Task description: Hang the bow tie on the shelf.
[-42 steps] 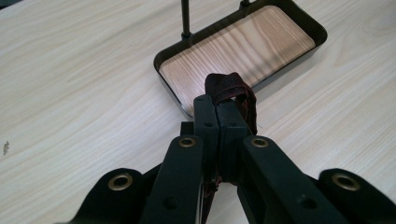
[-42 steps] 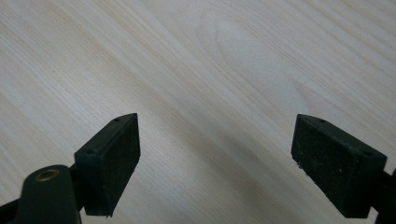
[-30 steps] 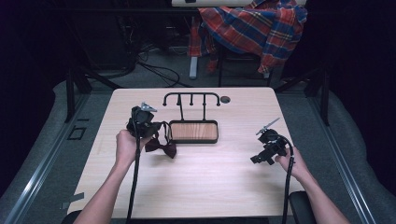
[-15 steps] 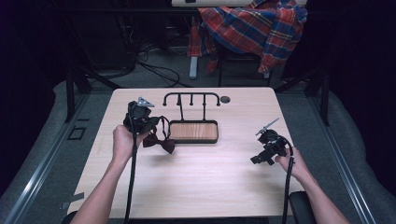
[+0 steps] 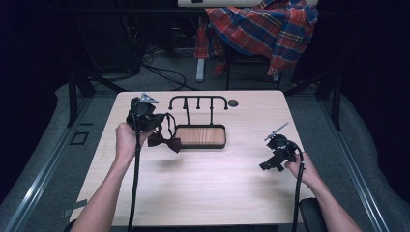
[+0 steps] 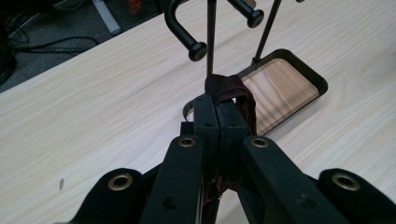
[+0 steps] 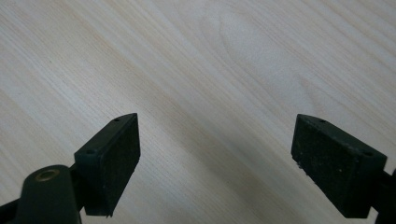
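My left gripper (image 5: pixel 154 121) is shut on the strap of a dark red bow tie (image 5: pixel 164 141), which dangles just above the table left of the stand. In the left gripper view the jaws are pressed together at my left gripper (image 6: pixel 218 108), with a loop of the bow tie's strap (image 6: pixel 229 86) sticking out past them. Ahead stands a black hook stand (image 5: pixel 198 102) whose base is a wood-lined tray (image 5: pixel 200 137); its hooks (image 6: pixel 194 46) and tray (image 6: pixel 280 86) lie just beyond the jaws. My right gripper (image 5: pixel 265 165) is open over bare table at the right, and in its own view my right gripper (image 7: pixel 219 158) has nothing between the pads.
The light wooden table (image 5: pixel 208 188) has a round cable hole (image 5: pixel 233 103) at its far edge. Behind the table a plaid cloth (image 5: pixel 261 29) hangs over a chair, with cables on the floor.
My left hand has lifted the bow tie up off the table and slightly toward the stand. The right gripper has stayed where it was.
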### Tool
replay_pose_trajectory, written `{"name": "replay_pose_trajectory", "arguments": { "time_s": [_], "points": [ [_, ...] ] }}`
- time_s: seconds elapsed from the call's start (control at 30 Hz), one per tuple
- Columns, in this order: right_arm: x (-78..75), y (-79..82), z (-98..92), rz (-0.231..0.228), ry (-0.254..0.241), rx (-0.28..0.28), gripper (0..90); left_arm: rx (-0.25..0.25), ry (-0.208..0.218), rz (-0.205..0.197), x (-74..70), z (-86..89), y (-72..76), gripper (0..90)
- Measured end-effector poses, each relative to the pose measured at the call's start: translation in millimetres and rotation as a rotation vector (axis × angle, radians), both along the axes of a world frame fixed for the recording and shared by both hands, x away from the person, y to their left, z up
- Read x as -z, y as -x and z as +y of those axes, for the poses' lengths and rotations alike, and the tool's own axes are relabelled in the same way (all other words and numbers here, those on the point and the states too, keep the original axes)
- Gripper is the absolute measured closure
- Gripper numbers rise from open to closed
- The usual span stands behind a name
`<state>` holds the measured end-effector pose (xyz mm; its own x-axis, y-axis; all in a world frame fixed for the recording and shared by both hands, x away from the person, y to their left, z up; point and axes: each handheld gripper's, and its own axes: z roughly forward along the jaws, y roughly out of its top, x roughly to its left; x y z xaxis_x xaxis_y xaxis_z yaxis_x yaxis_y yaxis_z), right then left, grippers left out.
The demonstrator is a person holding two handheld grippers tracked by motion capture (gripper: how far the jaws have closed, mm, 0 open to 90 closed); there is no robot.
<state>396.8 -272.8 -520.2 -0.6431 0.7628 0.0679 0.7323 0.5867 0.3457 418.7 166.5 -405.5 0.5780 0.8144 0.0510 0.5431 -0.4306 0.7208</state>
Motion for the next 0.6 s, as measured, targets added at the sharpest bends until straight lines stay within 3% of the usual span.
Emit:
{"name": "replay_pose_trajectory", "arguments": {
  "time_s": [0.17,0.6],
  "points": [
    [0.2,-0.2,0.7,0.008,0.026,-0.013,15.5,0.013,0.020,0.010,-6.9,1.4,-5.7,88.9],
    [1.2,0.2,0.5,0.008,0.011,-0.006,15.5,0.015,-0.015,-0.005,-20.7,-9.2,-22.9,88.8]
  ]
}}
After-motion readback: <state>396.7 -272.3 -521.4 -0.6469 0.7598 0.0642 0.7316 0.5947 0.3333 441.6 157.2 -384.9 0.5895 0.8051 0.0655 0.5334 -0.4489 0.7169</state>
